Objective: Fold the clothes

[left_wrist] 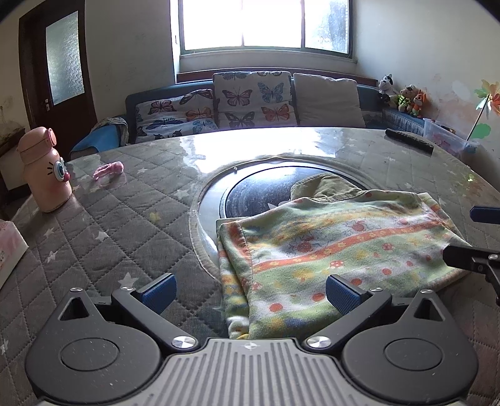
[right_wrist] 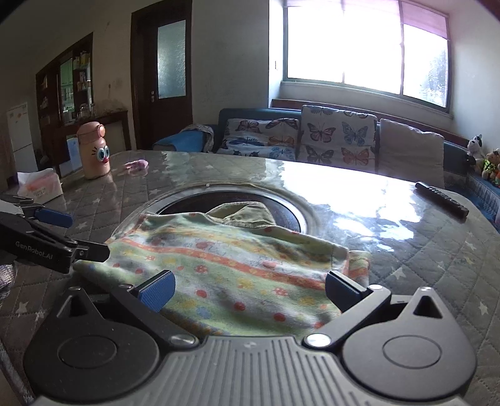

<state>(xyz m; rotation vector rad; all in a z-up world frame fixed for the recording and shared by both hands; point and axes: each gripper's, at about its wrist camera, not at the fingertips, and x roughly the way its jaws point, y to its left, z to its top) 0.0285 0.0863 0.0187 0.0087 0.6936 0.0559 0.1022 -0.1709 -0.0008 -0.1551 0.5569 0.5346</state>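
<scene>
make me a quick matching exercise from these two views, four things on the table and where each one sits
Things:
1. pink bottle
2. remote control
3. patterned garment
4. tissue box

Places:
A. far right side of the table, near the sofa
B. folded, partly over the round dark inset at the table's middle
C. upright on the far left part of the table
D. at the left edge of the table, nearer than the bottle

Pairs: 1-C, 2-A, 3-B, 4-D

Home living room: butterfly-cushioned sofa (left_wrist: 250,103) at 12 o'clock beneath window (left_wrist: 265,25), plush toys (left_wrist: 403,95) at 2 o'clock.
</scene>
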